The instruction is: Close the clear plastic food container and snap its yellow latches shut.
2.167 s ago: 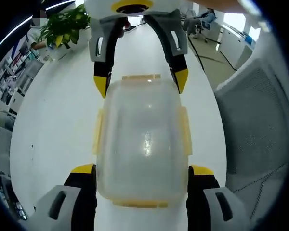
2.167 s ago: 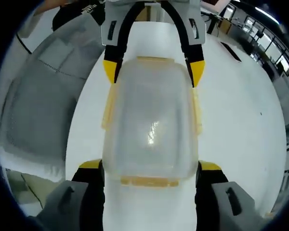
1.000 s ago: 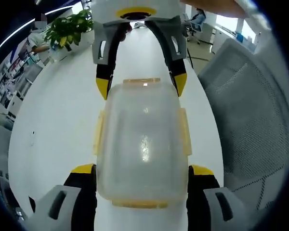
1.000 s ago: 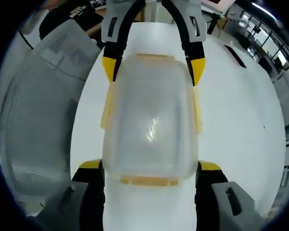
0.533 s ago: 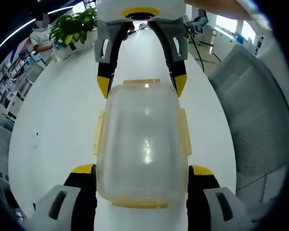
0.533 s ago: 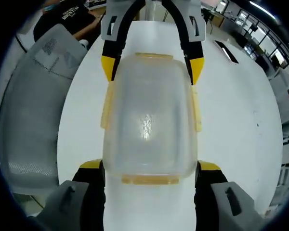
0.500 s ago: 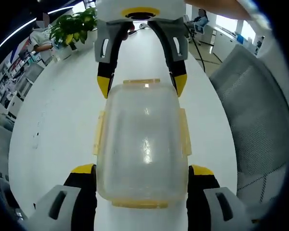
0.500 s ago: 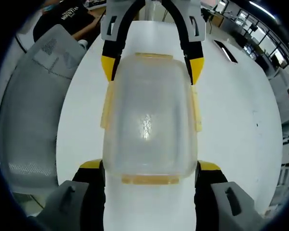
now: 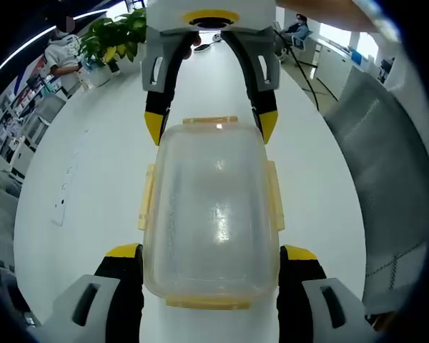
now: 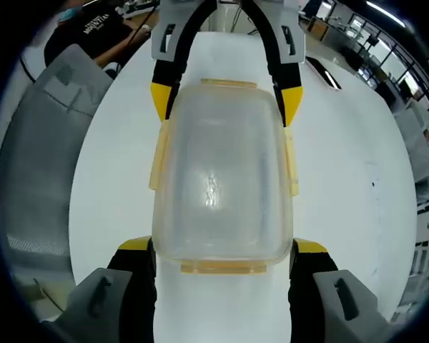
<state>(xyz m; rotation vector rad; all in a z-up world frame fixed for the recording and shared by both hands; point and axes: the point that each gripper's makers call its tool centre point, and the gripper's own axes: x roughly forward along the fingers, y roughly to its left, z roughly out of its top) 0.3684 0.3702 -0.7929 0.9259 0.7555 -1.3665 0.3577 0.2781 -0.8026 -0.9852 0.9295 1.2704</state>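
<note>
Both grippers, left (image 9: 210, 251) and right (image 10: 222, 246), clamp clear container (image 9: 210, 214) between jaws, opposite ends. Lid seated, yellow latches (image 9: 274, 194) look unsnapped; next I press them down.

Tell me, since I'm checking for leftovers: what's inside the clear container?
Through the frosted lid of the container, nothing can be made out inside; glare and haze hide the bottom, so small contents can't be ruled out.

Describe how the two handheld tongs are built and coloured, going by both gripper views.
Both look alike. The left tongs have two black jaws with yellow tips and grey outer plates pierced by slots. The right tongs match: black jaws, yellow tips, grey slotted plates. Seen from the left gripper view, the opposite tongs carry a white housing with a yellow ring. No cables or sleeves are visible.
</note>
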